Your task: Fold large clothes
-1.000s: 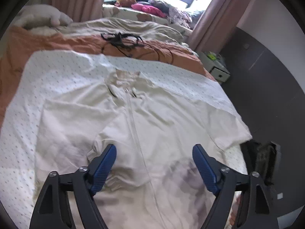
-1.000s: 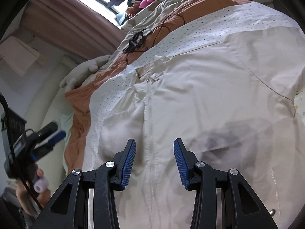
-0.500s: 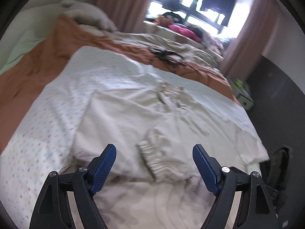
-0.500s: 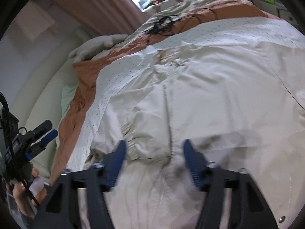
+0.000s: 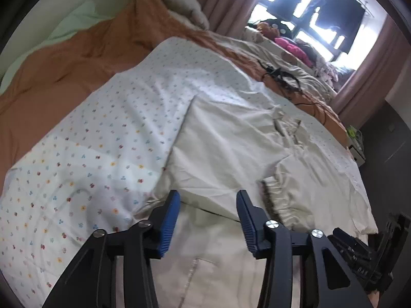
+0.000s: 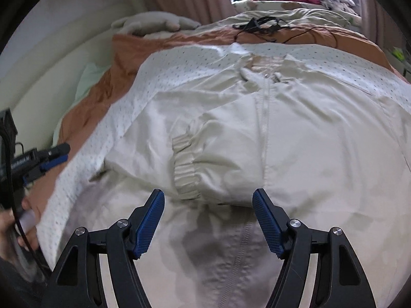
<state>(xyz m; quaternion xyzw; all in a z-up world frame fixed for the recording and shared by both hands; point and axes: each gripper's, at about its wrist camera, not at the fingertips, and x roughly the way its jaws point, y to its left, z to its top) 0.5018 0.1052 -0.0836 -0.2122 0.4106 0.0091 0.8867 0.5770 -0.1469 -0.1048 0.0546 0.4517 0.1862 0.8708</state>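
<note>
Left wrist view: jacket (image 5: 231, 148) lay flat on the dotted sheet (image 5: 102, 141) of the bed, one sleeve folded across, cuff (image 5: 277, 200) at 3 o'clock of the left tool (image 5: 206, 205). Its jaws had just been closing, released, nothing pinched.

Right wrist view: right tool (image 6: 208, 205) released, jaws having just opened, cuff (image 6: 185, 164) at 12 o'clock; zipper (image 6: 264, 118) ran up the centre.

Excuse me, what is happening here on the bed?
A person is folding a beige zip jacket that lies spread on a flower-print sheet on the bed, with a gripper in each hand. One sleeve is already folded across the chest, its elastic cuff lying beside the zipper. The left gripper, whose jaws have just been closing, hovers at the jacket's folded edge. The right gripper is open just below the cuff. Neither grips cloth.
</note>
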